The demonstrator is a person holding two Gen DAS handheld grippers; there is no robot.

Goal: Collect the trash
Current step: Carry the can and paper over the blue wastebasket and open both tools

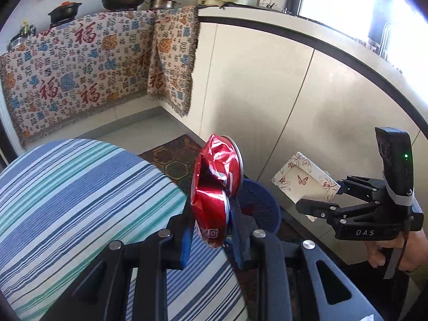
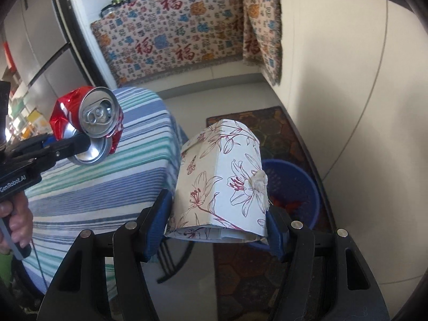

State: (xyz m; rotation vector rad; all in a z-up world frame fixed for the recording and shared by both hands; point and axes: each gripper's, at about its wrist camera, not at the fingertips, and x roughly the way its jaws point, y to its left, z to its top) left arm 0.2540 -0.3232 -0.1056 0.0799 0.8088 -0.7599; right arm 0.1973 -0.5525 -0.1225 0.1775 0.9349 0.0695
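My left gripper (image 1: 212, 236) is shut on a crushed red soda can (image 1: 218, 184) and holds it in the air beside the striped table. The can also shows in the right wrist view (image 2: 88, 123), held by the left gripper (image 2: 80, 144). My right gripper (image 2: 219, 227) is shut on a flattened floral paper box (image 2: 222, 182), above and just left of a blue mesh trash basket (image 2: 297, 184) on the floor. In the left wrist view the right gripper (image 1: 323, 198) holds the box (image 1: 305, 176) to the right of the basket (image 1: 263, 200), which lies just behind the can.
A table with a blue and green striped cloth (image 1: 80, 200) stands at the left. A patterned floor mat (image 2: 267, 125) lies under the basket. White cabinets (image 1: 267, 93) run along the right. A patterned cloth (image 1: 80, 75) hangs from the counter with pans (image 1: 123, 0).
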